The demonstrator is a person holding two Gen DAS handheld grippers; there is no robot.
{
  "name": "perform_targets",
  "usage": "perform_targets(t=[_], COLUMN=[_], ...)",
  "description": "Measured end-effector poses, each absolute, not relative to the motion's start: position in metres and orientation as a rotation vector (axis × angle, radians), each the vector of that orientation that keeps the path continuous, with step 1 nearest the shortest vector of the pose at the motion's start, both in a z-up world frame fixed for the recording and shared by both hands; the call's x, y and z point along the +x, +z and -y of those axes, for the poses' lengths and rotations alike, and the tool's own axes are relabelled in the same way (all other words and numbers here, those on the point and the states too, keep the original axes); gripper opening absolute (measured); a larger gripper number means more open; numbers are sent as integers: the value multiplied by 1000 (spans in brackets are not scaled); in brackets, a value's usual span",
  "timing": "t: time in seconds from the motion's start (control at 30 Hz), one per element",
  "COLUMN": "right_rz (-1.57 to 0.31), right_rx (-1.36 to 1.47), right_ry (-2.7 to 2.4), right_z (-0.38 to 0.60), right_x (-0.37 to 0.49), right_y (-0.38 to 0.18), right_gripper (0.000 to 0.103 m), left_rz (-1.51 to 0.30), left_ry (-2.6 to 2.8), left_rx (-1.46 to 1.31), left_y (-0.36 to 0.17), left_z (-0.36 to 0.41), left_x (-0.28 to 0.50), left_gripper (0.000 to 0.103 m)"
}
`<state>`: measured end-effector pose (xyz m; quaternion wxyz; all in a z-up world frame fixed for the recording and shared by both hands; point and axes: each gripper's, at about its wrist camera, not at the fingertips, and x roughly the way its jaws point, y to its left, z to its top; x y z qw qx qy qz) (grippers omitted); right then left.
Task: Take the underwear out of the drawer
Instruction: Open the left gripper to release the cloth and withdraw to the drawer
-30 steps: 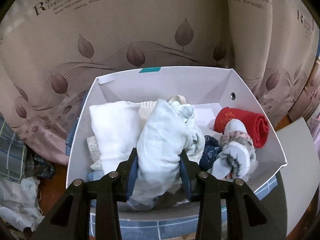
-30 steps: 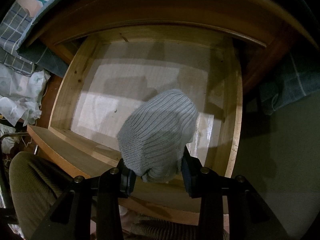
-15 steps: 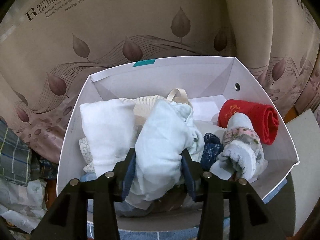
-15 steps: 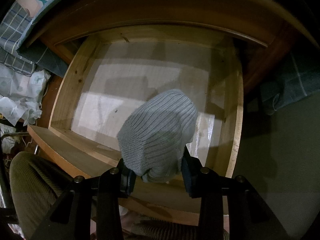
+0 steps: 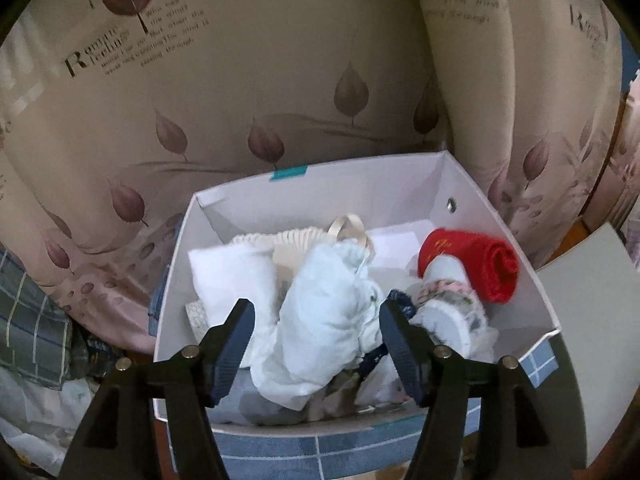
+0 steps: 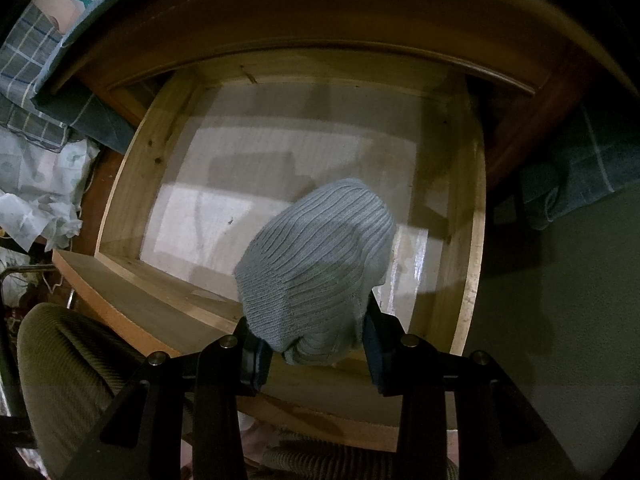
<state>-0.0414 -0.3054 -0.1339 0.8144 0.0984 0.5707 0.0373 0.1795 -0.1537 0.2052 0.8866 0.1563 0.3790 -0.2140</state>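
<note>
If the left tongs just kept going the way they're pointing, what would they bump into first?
Most likely the pale blue garment lying between the open left tongs, atop the pile in the white box; depth is uncertain.

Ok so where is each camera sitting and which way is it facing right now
Left wrist: on the left hand-held gripper, angled down into a white box of folded clothes before a curtain; its jaws, just opening, flank a pale blue garment without pressing.
Right wrist: on the right hand-held gripper, steeply down into a wooden drawer; shut on a grey ribbed garment; a trouser leg shows.
Shared: plaid fabric at left.
</note>
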Motion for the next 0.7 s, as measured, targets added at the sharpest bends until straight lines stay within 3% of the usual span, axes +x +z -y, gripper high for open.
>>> perform_targets(t=[0.33,0.7], right_rz=[-1215,-1221], right_rx=[196,189], right_ry=[68,55], right_z=[305,305], right_x=[-42,-45], right_y=[-134,-133], right_gripper=[36,37], left_rz=[-716,-793], left_ry=[-418,-254], left_rx=[261,308], left_y=[222,119], left_z=[111,38], left_x=[134,70], left_gripper=[67,67])
